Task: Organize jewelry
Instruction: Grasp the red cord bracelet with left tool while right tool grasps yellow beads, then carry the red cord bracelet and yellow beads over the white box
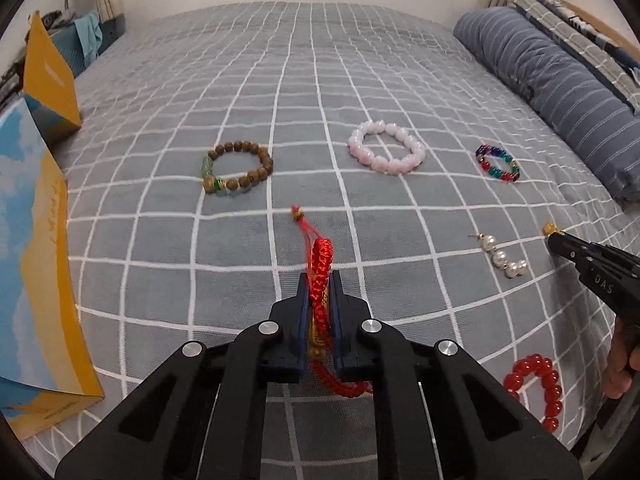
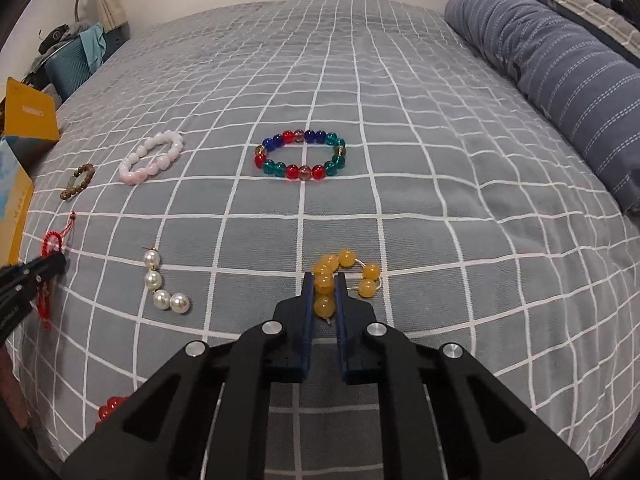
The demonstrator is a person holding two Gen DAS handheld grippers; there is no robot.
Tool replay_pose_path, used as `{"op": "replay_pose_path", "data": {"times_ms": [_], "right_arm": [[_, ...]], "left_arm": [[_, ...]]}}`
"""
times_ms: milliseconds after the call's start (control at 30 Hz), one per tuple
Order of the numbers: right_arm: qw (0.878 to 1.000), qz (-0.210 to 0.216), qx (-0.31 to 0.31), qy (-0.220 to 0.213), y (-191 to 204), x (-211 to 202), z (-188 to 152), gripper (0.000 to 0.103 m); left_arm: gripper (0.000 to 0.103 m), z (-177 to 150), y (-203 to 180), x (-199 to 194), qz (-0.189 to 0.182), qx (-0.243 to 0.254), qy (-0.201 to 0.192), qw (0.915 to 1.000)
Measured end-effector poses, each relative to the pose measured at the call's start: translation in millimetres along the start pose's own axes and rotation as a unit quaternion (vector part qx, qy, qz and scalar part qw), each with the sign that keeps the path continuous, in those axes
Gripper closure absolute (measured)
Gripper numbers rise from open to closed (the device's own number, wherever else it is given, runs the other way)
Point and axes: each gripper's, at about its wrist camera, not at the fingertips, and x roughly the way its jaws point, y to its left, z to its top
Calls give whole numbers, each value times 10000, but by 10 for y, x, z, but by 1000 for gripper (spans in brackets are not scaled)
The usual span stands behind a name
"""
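Bed w/ grey grid cover took up most of the room, striped pillow along its far right edge, a yellow-and-blue box open at the left. Jewelry lay scattered in betw. Left gripper was pinched on the red braided cord bracelet, whose long axis ran straight out along the fingers, tassel end pointing away. Right gripper was clamped on the amber bead strand; the loose beads trailed off to its right. Box sat nearer the left hand, so I'd guess the red cord goes there first, w/ a swing leftward. Remaining pieces: pink bracelet, wooden one, multicolour one, pearls, red beads. Only legible writing: "DAS" on the right gripper's side; box print too small to read.
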Motion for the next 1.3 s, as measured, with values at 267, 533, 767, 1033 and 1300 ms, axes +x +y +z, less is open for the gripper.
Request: {"op": "replay_pose_path", "data": {"times_ms": [267,533,767,1033,1300], "right_arm": [[9998,-20,4,-185,1,-214,14,94],[9995,-45,66,-305,26,-377,61,94],[9993,-23,49,-366,79,-483,150,94],[9992,52,-29,-388,147,-604,238,94],[9989,120,-83,-441,237,-704,403,94]], "left_arm": [[94,89,-9,-215,-143,-1,-126,9998],[94,154,16,-353,-98,32,-193,9998],[94,259,108,-537,-30,-12,-263,9996],[94,381,210,-722,38,-64,-294,9995],[94,467,308,-844,119,-160,-307,9993]]}}
